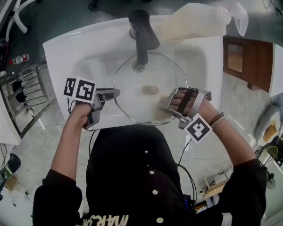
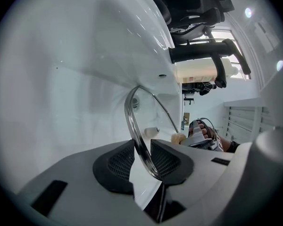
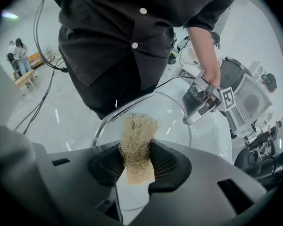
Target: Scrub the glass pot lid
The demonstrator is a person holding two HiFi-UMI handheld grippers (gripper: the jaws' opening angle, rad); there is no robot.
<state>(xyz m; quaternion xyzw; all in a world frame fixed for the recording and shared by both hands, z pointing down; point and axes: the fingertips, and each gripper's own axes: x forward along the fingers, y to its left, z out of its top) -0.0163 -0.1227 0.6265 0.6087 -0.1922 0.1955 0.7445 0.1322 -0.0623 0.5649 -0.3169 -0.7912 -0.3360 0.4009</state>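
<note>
Glass pot lid [image 1: 148, 91] lies centre frame over the sink [image 1: 66, 51] basin, below the tap [image 1: 142, 29]. The left tool [image 2: 142, 158] clamps its rim, evidently to steady it. The right tool [image 3: 136, 161] grips a fibrous scrubber [image 3: 137, 133] against the glass.

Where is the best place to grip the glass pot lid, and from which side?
Grip the glass pot lid by its thin rim, from the left, as the left gripper does: the edge fits between the fingers; the wide domed glass would not.
</note>
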